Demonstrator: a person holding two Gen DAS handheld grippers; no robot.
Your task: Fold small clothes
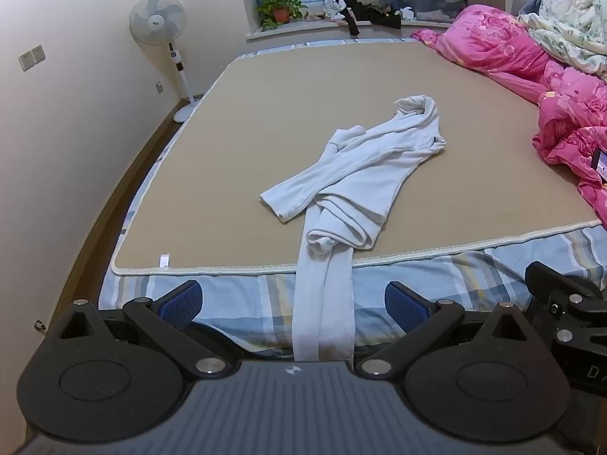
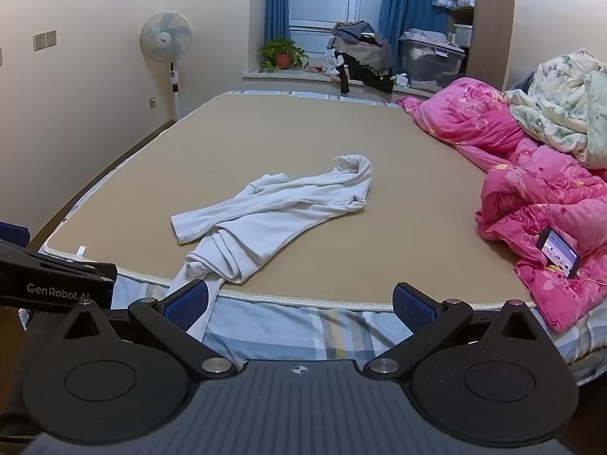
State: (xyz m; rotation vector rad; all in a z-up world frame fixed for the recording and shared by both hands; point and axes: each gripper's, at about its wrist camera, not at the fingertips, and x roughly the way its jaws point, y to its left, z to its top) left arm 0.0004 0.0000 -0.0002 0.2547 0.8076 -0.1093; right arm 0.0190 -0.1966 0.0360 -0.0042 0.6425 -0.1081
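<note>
Your left gripper (image 1: 292, 303) and right gripper (image 2: 299, 303) gape wide, holding nothing. The white garment (image 1: 353, 174) lies crumpled on the bed (image 1: 235, 144), one end, perhaps a sleeve, hanging over its edge.

White garment (image 1: 364, 167): soft ribbed cloth; tan mat (image 1: 265, 113): smooth, matt fabric; pink quilt (image 2: 531, 197): faintly glossy cloth; checked cotton sheet (image 1: 436, 276).

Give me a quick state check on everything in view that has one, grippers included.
White garment: crumpled and twisted on the mat, one end hanging over the bed edge.
Left gripper: open, holding nothing.
Right gripper: open, holding nothing.
Phone: screen lit, propped against the pink quilt.
Pink quilt: bunched up.
Standing fan: blades look still.
Curtains: drawn apart.
</note>
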